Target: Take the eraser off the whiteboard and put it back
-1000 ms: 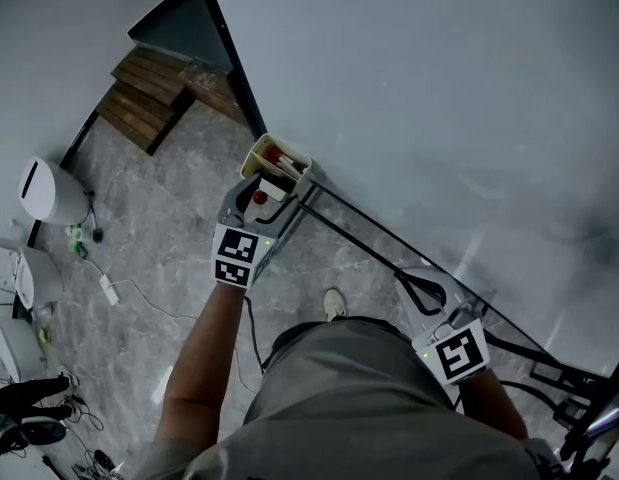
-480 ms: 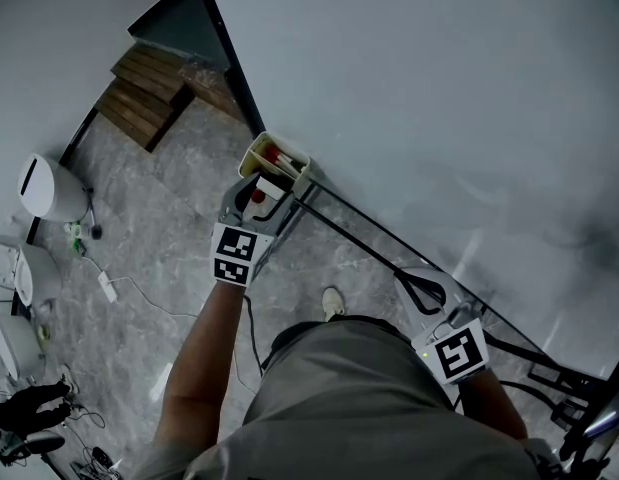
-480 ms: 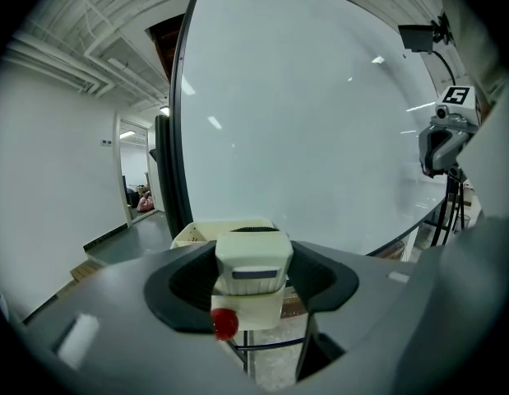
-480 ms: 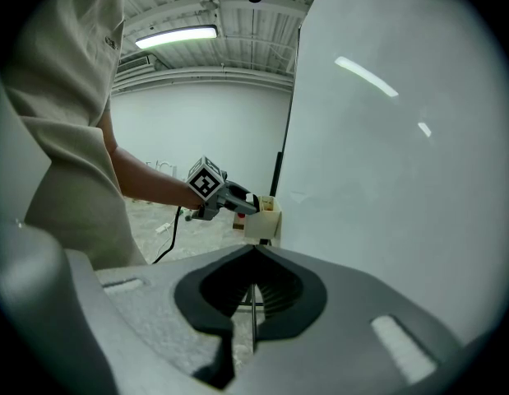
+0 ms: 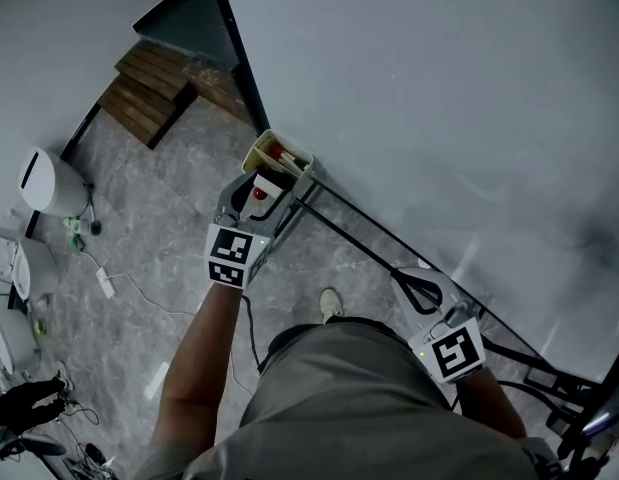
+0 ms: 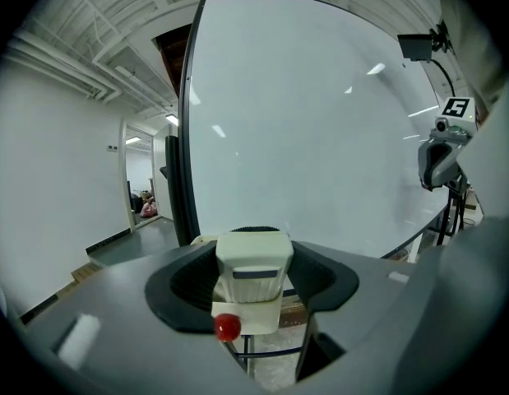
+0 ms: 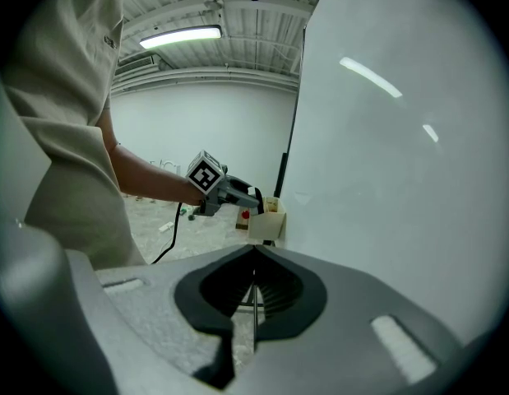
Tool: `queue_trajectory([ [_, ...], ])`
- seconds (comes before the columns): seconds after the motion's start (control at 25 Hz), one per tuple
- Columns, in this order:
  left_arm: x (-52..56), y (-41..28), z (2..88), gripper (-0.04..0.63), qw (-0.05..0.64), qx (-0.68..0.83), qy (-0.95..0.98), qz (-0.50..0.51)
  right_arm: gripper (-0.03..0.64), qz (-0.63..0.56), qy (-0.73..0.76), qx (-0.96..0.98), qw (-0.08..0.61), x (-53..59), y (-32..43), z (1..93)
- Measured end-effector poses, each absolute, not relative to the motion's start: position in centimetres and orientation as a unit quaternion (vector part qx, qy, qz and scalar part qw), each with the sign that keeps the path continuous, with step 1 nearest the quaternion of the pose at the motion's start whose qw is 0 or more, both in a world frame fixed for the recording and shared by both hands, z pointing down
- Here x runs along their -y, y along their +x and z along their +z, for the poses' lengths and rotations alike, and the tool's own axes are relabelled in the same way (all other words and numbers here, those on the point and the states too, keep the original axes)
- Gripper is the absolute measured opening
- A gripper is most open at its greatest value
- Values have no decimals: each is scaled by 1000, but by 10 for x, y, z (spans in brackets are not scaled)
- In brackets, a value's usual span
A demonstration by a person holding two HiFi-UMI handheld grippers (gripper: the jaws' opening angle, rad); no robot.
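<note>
Grey marbled floor (image 5: 159, 218) at frame left, large white whiteboard (image 5: 439, 88) at right. Mid-frame, left gripper (image 5: 264, 184) has just been closing and pinches the cream block-shaped eraser with grey band (image 6: 252, 263), right beside the cream holder box (image 5: 281, 154) at the board's lower-left corner. Risk: the hold looks shallow, so the eraser may slip or snag the box. Lower right, right gripper (image 5: 417, 282) is closed and empty

We read this as a bare office or lab-style workroom, not a home. A large white whiteboard (image 5: 439, 98) in a black frame (image 5: 236, 48) fills one side. Below the whiteboard runs a grey marble-patterned tile floor (image 5: 159, 238), with loose white cables and a power strip (image 5: 105, 286) lying out from its left end. Beyond that end we see brown slatted wooden steps (image 5: 139, 93). Above the whiteboard, a white ribbed ceiling (image 6: 114, 6) carries a long tube light (image 7: 180, 34). To its left, a lit corridor (image 6: 143, 188) opens.
</note>
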State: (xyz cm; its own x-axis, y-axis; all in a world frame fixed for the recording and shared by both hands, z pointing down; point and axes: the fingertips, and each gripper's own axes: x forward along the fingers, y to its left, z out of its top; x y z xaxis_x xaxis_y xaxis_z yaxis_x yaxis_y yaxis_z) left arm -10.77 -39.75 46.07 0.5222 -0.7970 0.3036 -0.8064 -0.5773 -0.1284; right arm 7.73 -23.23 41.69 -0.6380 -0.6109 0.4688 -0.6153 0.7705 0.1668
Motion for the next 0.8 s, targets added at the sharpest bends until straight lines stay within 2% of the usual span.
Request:
queue_trajectory([
  [0.48, 377, -126, 413, 258, 2, 472, 875, 109, 3, -4, 325, 910, 256, 227, 54, 419],
  [0.8, 349, -137, 377, 259, -34, 466, 881, 77, 3, -22, 307, 914, 264, 224, 34, 431],
])
